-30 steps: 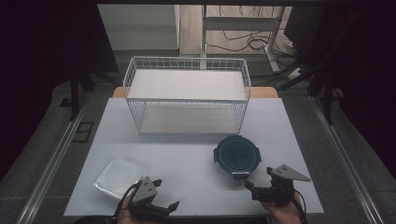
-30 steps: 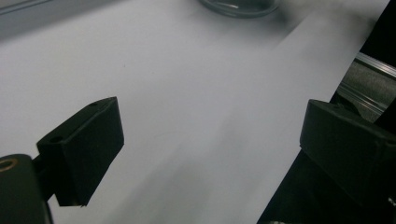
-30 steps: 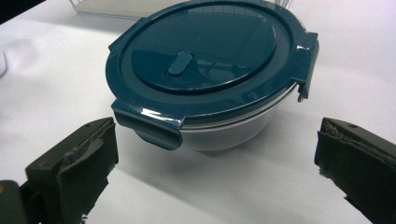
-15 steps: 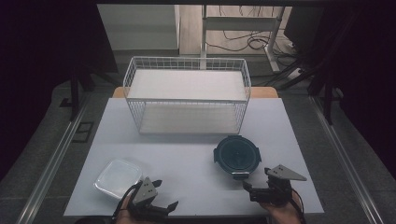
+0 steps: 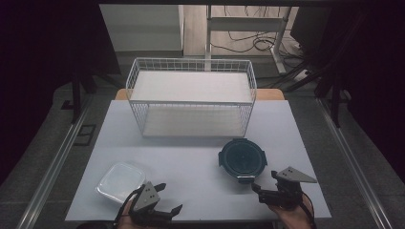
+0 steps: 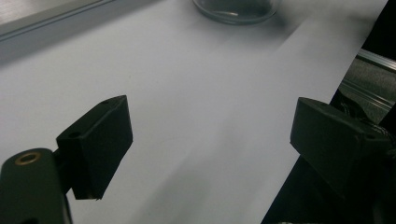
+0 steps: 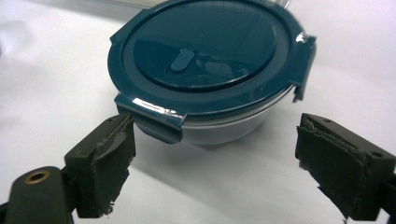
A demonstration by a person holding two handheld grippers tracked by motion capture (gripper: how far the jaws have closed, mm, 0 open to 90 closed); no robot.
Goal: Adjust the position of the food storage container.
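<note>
Nothing moved yet. Round container (image 5: 242,157) sits just in front of basket (image 5: 191,98); right gripper (image 7: 212,161) closing slightly, jaws wide, nothing gripped. Left gripper (image 6: 210,149) likewise empty, closing.

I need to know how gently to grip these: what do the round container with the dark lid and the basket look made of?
Round container: clear glossy bowl, glass or hard plastic, hard to tell; its teal lid looks like smooth plastic, with snap clips and soft glare. Basket: thin white wire grid, probably coated metal.
</note>
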